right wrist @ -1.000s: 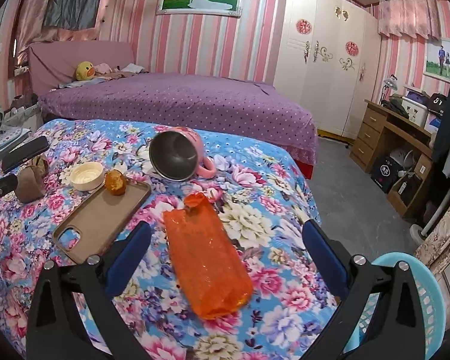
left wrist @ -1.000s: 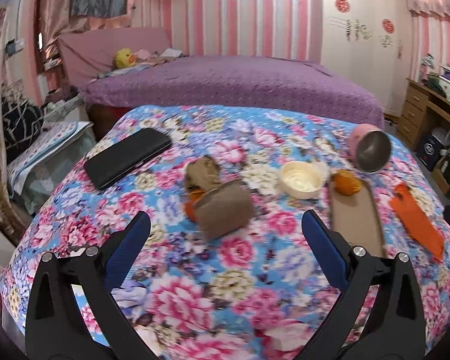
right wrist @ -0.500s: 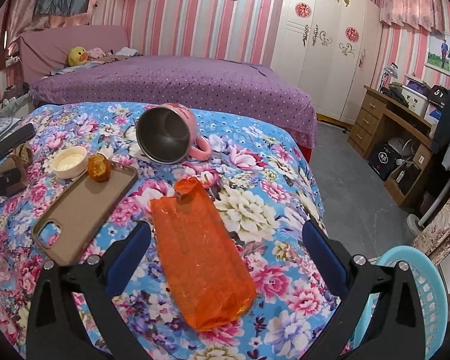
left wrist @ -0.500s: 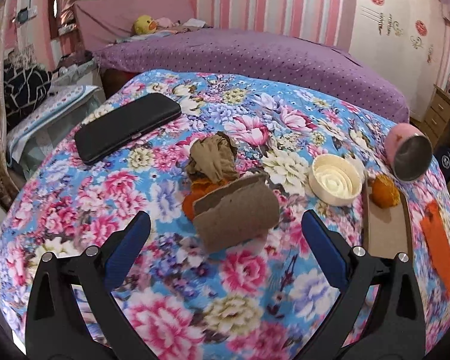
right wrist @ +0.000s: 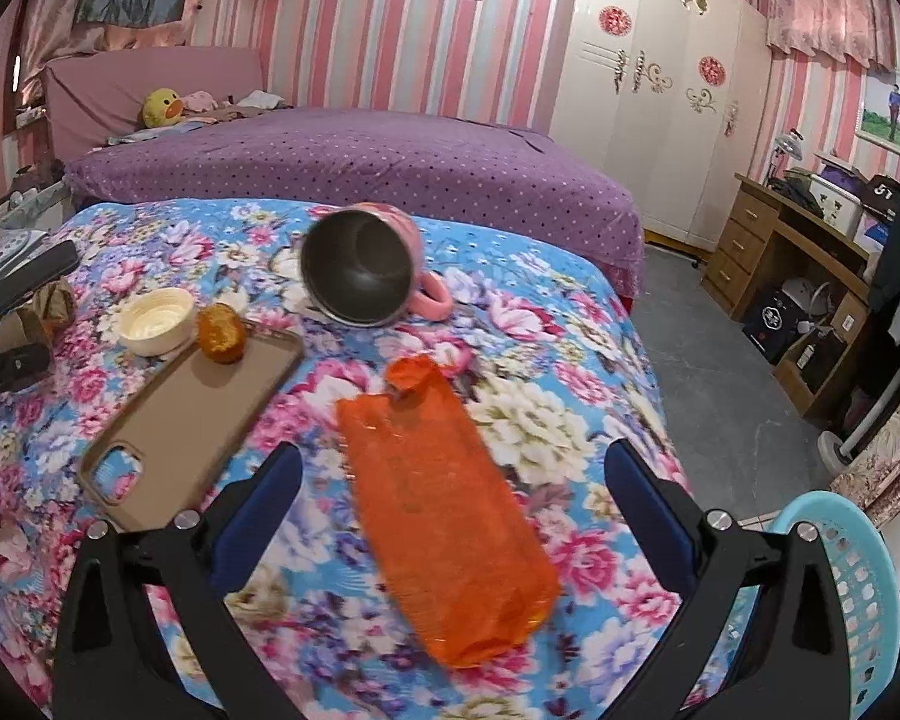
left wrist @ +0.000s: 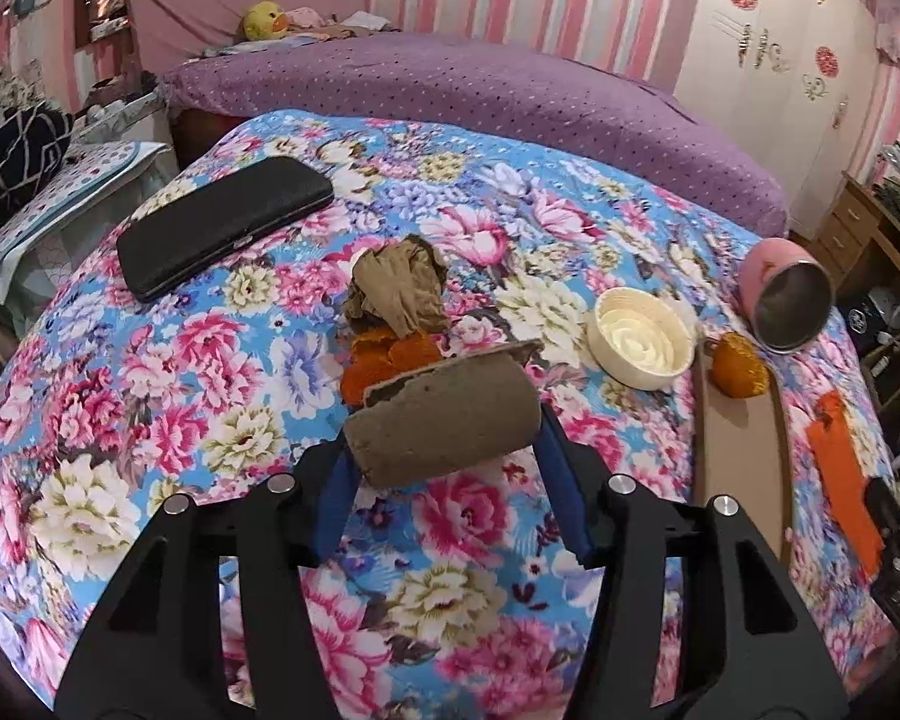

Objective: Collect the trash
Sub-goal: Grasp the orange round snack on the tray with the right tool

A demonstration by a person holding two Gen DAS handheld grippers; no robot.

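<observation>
Cardboard scrap (left wrist: 444, 420) sits clamped between the left gripper (left wrist: 447, 480) pads.

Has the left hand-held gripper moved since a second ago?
Yes. The left hand-held gripper came forward and down toward the black case, and its jaws have just been closing on the brown cardboard piece.

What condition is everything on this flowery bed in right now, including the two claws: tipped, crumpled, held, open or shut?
left gripper: jaws just closed, pads pressing the cardboard piece
cardboard piece: torn, curled, gripped at both ends
brown paper: crumpled
pink mug: tipped on its side, empty
white lid: lying hollow side up
phone case: lying empty, inside up
orange bag: lying flat, untouched
right gripper: open, astride the bag
black wallet: shut
</observation>
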